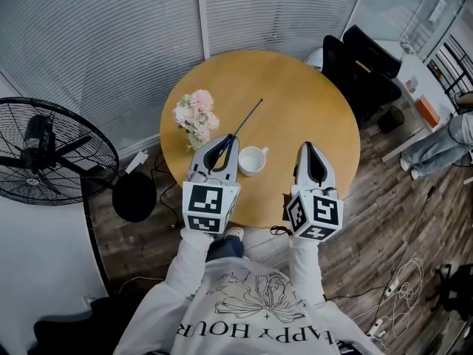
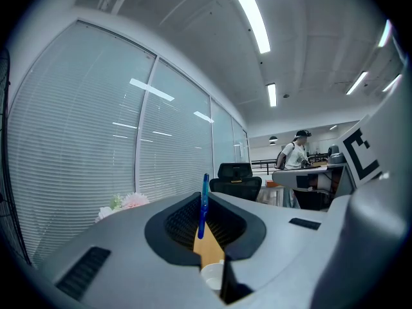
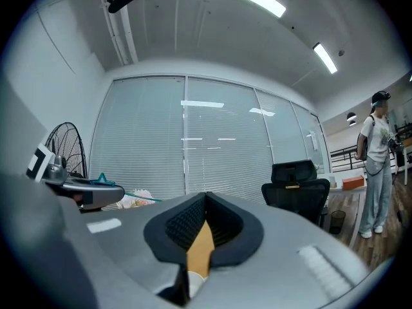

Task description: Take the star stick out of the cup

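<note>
1. Star stick (image 1: 247, 117): a thin dark rod, lying out of the cup and slanting up and away over the table. Its near end is being pinched by the left gripper (image 1: 233, 137). In the left gripper view the rod is showing blue (image 2: 203, 205), standing up between the ribbed pads. A small teal star shape (image 3: 102, 179) is showing above that gripper in the right gripper view; it is probably the stick's star end, though it is small there.

2. Left gripper: jaws are pressing together on the stick, tips hanging over the table just left of the cup.

3. Cup (image 1: 253, 160): white, with a handle, sitting upright on the table between the 2 grippers, nearer the left one.

4. Right gripper (image 1: 307, 146): jaws are meeting with nothing between them (image 3: 206, 197), hovering over the table's near edge, apart from the cup.

5. Round wooden table (image 1: 310, 102): carrying the cup and a bunch of pink and white flowers (image 1: 195, 117) at its left side.

6. Surroundings: a black floor fan (image 1: 44, 150) is standing left of the table, and a black office chair (image 1: 362, 65) beyond it.
</note>
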Tool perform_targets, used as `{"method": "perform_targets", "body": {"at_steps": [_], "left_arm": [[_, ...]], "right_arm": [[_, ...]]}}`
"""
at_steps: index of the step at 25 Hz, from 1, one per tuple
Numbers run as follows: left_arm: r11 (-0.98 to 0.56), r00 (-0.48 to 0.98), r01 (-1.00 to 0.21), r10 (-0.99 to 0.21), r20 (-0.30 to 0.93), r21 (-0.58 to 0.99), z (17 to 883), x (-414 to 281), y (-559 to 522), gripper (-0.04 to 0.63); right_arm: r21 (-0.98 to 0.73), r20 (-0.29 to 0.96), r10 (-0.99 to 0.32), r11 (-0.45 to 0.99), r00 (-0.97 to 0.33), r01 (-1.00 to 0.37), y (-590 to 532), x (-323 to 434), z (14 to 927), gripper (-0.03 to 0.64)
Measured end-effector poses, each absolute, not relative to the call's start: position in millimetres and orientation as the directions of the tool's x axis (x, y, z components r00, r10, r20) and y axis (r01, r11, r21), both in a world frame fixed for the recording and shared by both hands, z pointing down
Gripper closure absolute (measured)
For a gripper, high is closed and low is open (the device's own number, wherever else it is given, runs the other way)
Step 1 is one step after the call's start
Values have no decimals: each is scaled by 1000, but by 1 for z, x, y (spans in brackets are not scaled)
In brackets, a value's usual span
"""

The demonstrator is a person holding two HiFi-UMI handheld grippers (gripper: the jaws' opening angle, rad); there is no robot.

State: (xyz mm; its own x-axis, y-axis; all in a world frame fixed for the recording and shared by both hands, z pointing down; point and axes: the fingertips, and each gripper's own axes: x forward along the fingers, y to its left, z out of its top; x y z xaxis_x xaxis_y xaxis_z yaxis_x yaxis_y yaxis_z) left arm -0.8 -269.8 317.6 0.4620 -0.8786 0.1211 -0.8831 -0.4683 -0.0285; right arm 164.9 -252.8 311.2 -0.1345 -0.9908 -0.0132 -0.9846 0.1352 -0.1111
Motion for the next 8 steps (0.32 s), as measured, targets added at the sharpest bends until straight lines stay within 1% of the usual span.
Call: {"method": "perform_targets", "body": {"at_steps": [8], "left_arm": [[-470,464,-882,-877,123,-29,319,2,-269,574]], "right_arm": [[-111,-9,-991,133,-133,-985,-253,167,313,606]]}}
